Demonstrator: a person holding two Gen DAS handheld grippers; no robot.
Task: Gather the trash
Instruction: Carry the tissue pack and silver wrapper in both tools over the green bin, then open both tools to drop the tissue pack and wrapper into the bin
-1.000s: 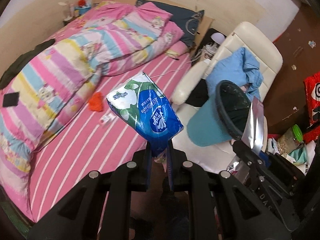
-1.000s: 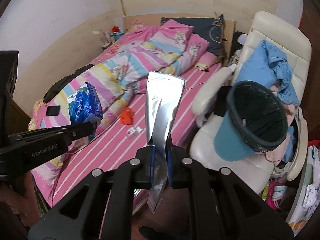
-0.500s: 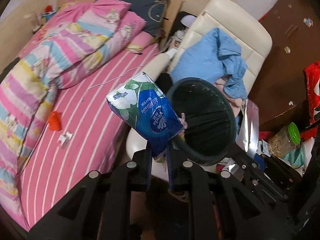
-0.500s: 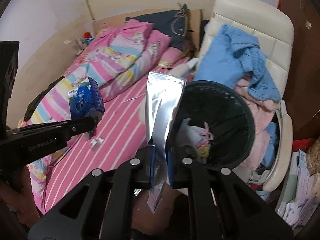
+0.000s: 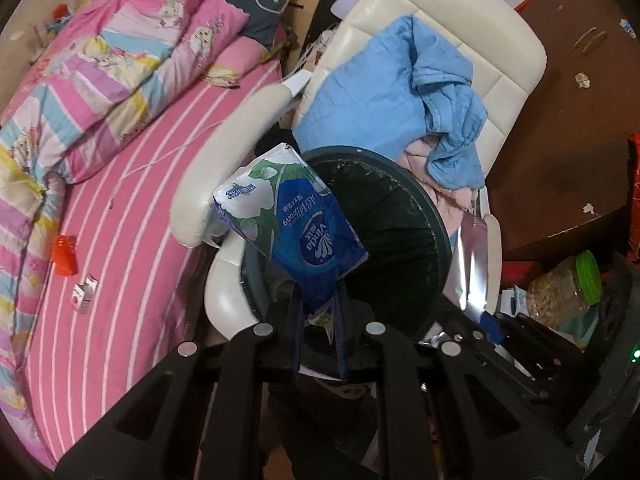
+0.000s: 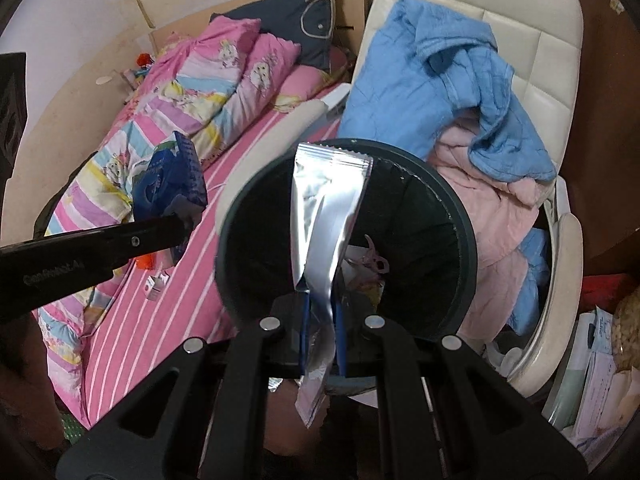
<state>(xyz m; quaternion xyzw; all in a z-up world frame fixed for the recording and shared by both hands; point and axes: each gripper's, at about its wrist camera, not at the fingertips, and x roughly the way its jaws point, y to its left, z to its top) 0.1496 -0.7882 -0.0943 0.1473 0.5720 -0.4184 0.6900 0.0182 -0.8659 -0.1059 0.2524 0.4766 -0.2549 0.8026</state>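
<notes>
My left gripper (image 5: 318,328) is shut on a blue and white tissue packet (image 5: 292,228), held over the near left rim of the dark trash bin (image 5: 400,256). My right gripper (image 6: 322,328) is shut on a silver foil pouch (image 6: 326,216), held upright in front of the bin's mouth (image 6: 432,264). The bin lies tilted on the white chair and holds some crumpled trash (image 6: 370,264). The tissue packet also shows in the right wrist view (image 6: 170,176), left of the bin. The foil pouch shows in the left wrist view (image 5: 474,264) at the bin's right rim.
A white padded chair (image 5: 460,32) carries blue (image 6: 440,80) and pink clothes (image 6: 496,232). The pink striped bed (image 5: 132,216) holds an orange item (image 5: 65,254), a small wrapper (image 5: 84,294) and a folded quilt (image 5: 120,64). A green-lidded jar (image 5: 568,288) stands at right.
Both grippers have moved from over the bed toward the bin, which now fills the middle of both views. Both still hold their items.
</notes>
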